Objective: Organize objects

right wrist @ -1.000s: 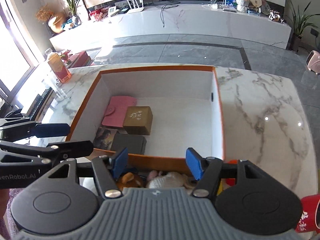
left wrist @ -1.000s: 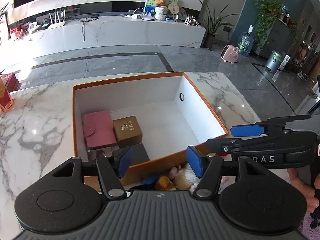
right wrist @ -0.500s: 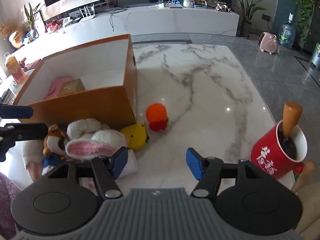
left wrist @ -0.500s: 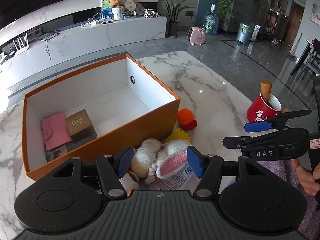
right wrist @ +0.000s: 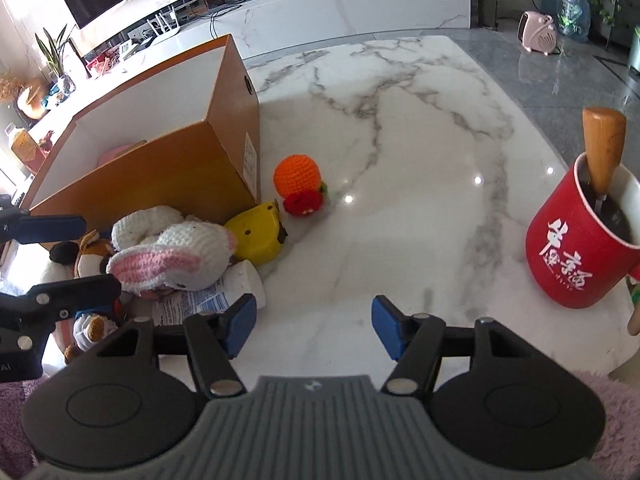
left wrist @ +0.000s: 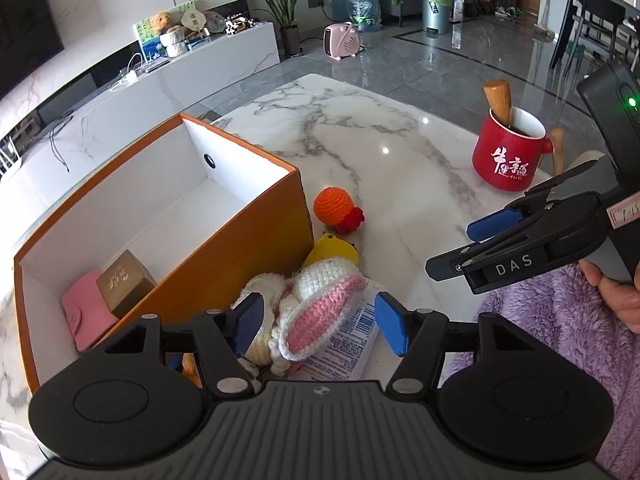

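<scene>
An orange box (left wrist: 236,240) with white inside holds a pink wallet (left wrist: 86,314) and a gold cube (left wrist: 124,286). In front of it lie a white and pink crochet bunny (left wrist: 320,312), a yellow toy (left wrist: 334,252), an orange crochet ball (left wrist: 334,208) and a white labelled bottle (right wrist: 240,284). My left gripper (left wrist: 320,326) is open, its fingers on either side of the bunny's ear. My right gripper (right wrist: 310,328) is open and empty over bare marble, right of the bottle. The right gripper also shows in the left wrist view (left wrist: 472,248).
A red mug (right wrist: 580,248) with a wooden-handled tool stands at the table's right edge. A small plush tiger (right wrist: 94,256) lies left of the bunny. The box (right wrist: 168,168) blocks the left side. Bare marble (right wrist: 400,160) lies between the toys and the mug.
Both grippers have swung right and down, from above the box to the toys in front of it. The mug has come into view. Both stay open.
</scene>
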